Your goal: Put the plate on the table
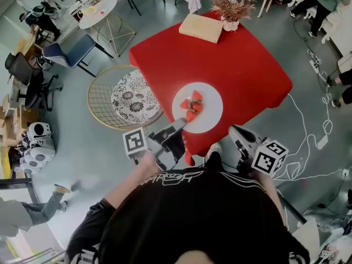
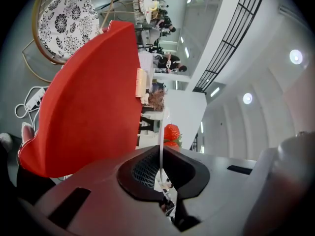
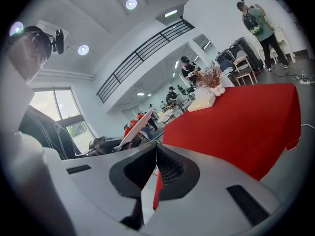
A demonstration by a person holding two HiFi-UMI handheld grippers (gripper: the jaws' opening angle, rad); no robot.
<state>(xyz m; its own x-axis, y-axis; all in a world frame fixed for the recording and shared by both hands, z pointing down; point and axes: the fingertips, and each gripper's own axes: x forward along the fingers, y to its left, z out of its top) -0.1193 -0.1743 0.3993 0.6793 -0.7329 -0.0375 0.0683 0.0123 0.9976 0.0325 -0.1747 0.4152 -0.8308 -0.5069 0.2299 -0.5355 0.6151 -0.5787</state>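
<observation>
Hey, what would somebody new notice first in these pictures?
The bright red table fills the middle of the head view. A white plate of strawberries is over its near corner, its rim pinched in the left claw. Left of the table stands a gold wire stool with a black-and-white flowered cushion, and a pot of dried flowers sits at the table's far edge.

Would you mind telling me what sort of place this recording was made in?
Probably a large open hall used as a workspace or lab: a balcony railing runs overhead, robot-like white machines sit at one side, and cables trail across the floor beside the red table.
</observation>
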